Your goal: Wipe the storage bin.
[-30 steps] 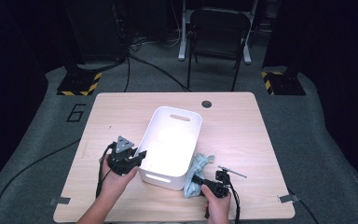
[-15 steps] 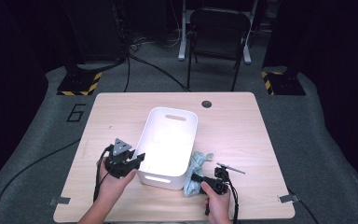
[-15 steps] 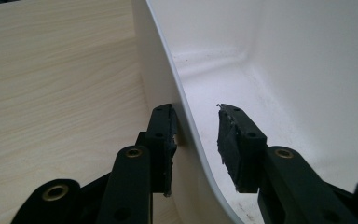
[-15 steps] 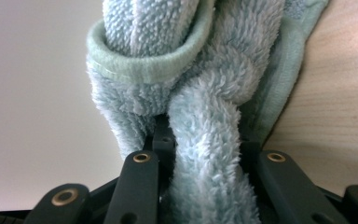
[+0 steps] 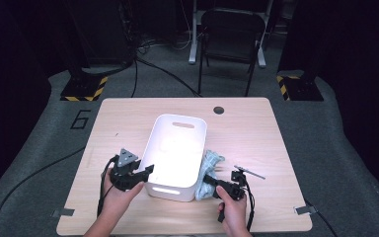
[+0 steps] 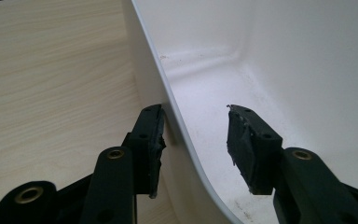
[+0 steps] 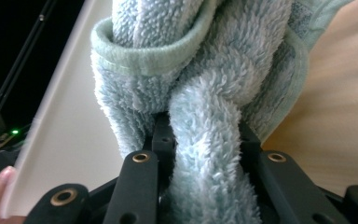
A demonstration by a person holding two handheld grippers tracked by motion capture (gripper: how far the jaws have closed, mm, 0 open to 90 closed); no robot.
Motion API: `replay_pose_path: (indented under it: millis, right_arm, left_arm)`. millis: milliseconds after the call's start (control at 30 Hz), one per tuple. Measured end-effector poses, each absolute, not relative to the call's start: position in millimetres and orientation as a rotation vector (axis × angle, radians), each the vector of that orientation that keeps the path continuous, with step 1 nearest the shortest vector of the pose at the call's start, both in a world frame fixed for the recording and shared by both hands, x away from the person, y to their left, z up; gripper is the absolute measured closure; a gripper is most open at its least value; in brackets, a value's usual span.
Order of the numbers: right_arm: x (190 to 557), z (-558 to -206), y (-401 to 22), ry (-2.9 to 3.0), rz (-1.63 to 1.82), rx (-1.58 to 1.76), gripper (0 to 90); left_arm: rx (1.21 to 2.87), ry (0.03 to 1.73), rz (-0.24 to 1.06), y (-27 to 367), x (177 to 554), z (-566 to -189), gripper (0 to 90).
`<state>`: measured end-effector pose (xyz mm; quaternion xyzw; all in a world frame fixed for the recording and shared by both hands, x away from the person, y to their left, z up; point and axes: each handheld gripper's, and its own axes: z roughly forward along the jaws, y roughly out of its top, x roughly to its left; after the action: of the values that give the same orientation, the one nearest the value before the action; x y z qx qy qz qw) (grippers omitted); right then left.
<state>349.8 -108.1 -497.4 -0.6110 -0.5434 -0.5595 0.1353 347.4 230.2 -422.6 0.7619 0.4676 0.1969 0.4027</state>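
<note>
A white plastic bin stands in the middle of the wooden table. My left gripper is at the bin's near left corner. In the left gripper view its jaws straddle the bin wall: the left pad lies against the outside and the right pad stands clear inside. The left gripper is open and its jaws have just been opening. A light blue towel hangs bunched against the bin's right side. My right gripper is shut on a fold of the towel, pinched between the jaws of the gripper.
A thin grey stick shows just right of the towel. There is a round cable hole near the table's far edge. A black chair and cables sit on the floor behind. Bare tabletop lies to the left and right of the bin.
The left jaws have spread apart around the bin wall. The right gripper has lifted a little with the towel in it. The bin has not moved.
</note>
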Motion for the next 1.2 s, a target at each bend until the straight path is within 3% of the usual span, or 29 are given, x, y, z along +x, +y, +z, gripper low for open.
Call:
replay_pose_path:
  millis: [400, 733, 1200]
  right_arm:
    - [359, -491, -119, -1.554, -1.690, -1.730, 68.0]
    - [363, -492, -124, -1.565, -1.712, -1.730, 66.7]
    - [356, -487, -127, -1.541, -1.710, -1.720, 66.4]
  left_arm:
    - [1.943, 1.161, 0.428, 227, 342, -420, 48.0]
    - [1.992, 1.126, 0.345, 233, 343, -413, 48.2]
    - [2.012, 1.097, 0.347, 231, 350, -411, 49.4]
